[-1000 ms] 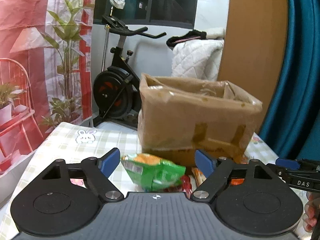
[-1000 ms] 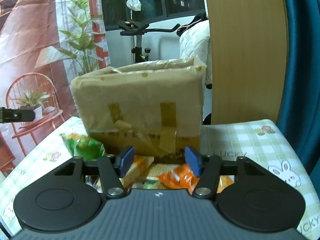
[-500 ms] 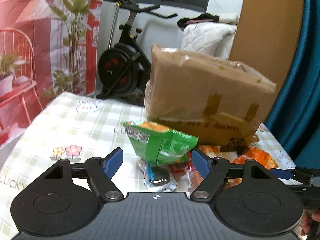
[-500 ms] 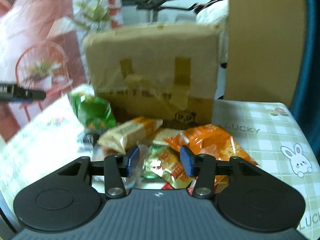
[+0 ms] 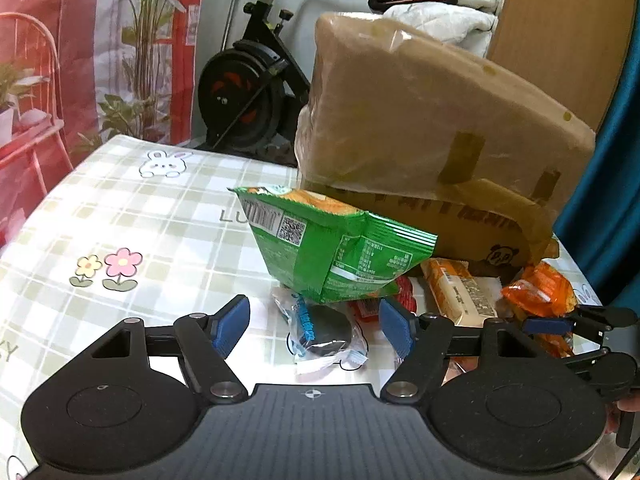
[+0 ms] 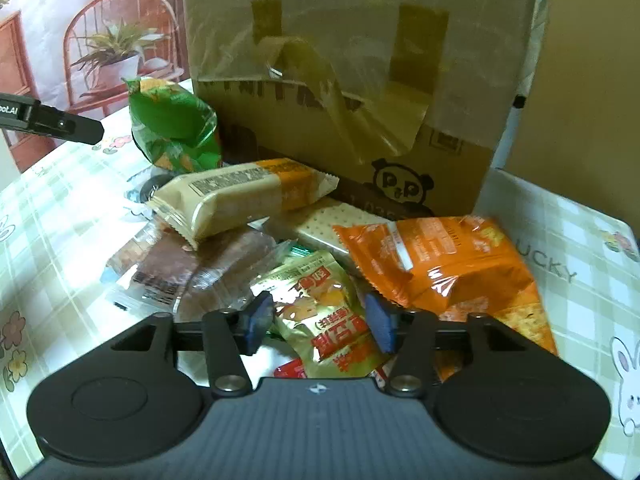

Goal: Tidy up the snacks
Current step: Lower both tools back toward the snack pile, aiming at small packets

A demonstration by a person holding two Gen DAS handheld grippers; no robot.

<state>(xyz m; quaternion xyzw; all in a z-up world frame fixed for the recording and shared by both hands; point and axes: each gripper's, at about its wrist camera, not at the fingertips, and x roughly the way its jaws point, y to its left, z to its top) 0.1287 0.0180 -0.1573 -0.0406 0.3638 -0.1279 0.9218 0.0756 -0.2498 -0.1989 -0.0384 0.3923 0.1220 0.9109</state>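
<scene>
On table (image 5: 120, 208), before cardboard box (image 6: 360, 80), snack pile partly hidden under overlapping wrappers. Right hand-held gripper (image 6: 318, 326) wide open, empty, straddling gold packet (image 6: 324, 308). Left hand-held gripper (image 5: 314, 326) wide open, empty; dark cookie pack (image 5: 324, 328) between fingers, green bag (image 5: 332, 252) just beyond.

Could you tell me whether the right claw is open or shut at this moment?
Open. The right claw has a clear gap between its blue pads, with the gold snack packet beneath them, not pinched.
</scene>
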